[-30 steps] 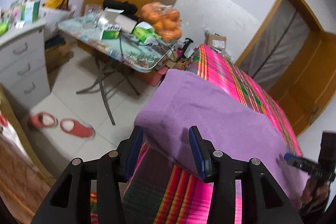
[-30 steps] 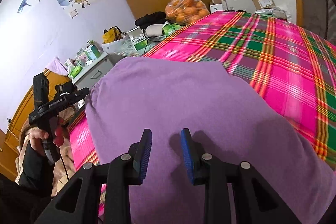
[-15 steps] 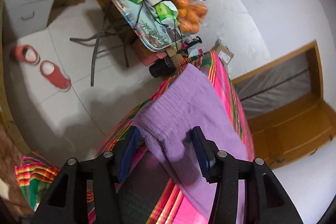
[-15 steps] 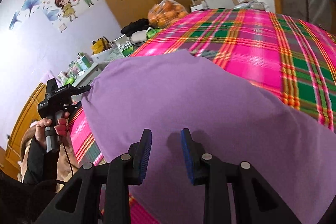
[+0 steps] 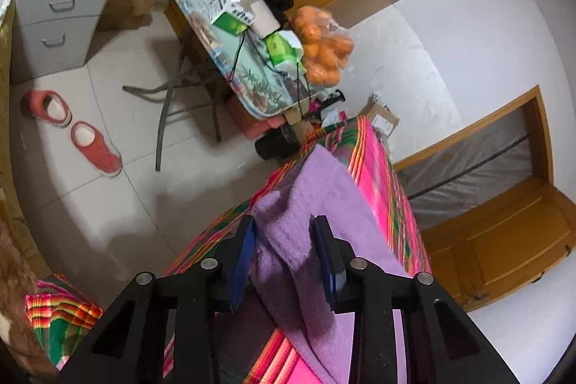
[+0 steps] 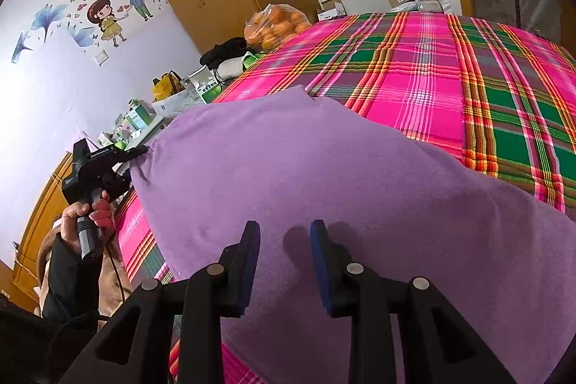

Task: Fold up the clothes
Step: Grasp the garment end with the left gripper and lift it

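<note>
On the plaid bed cover (image 6: 468, 89) lies the purple cloth (image 6: 324, 168), its corner bunched between the closing jaws of the left gripper (image 5: 284, 251), not yet clamped. The right gripper (image 6: 284, 258) hovers with jaws parted, empty. Too thin a bite could slip. The cloth's near edge is cut off.

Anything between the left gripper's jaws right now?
Yes: a raised corner of the purple cloth sits between the closing jaws of the left gripper, seen in the left wrist view.
</note>
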